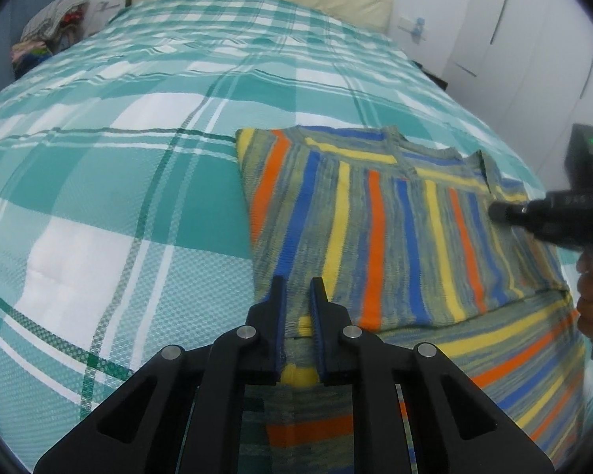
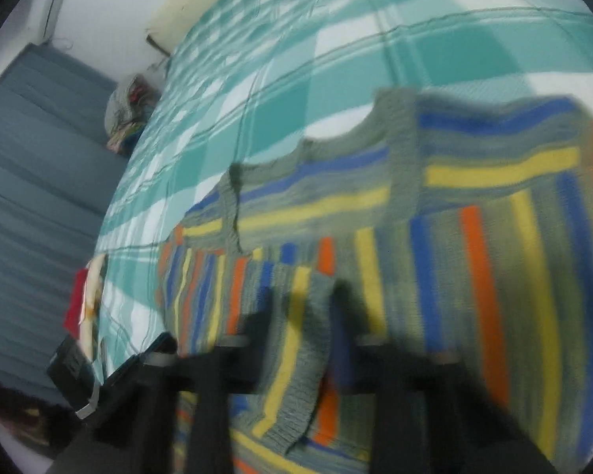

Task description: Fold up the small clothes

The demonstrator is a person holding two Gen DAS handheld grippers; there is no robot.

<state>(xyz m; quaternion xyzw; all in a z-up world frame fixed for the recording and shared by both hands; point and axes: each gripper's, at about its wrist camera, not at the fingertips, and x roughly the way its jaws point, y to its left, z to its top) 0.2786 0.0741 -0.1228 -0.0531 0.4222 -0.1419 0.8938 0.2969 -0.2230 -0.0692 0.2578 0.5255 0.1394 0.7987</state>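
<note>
Striped knit sweater (image 1: 379,229) lying on bed (image 1: 99,197); left tongs (image 1: 296,288) pinching hem, right tongs (image 2: 302,308) pinching cuff, readying fold.

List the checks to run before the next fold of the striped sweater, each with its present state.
1. Left tongs closed on the striped sweater hem: ok, fabric sits between the fingers.
2. Right tongs gripping a knit edge: cannot tell, picture blurred.
3. Sweater flat on the checked bedspread: ok.
4. Bare bedspread beside the sweater: ok.
5. Clothes pile away from the sweater: ok.
</note>
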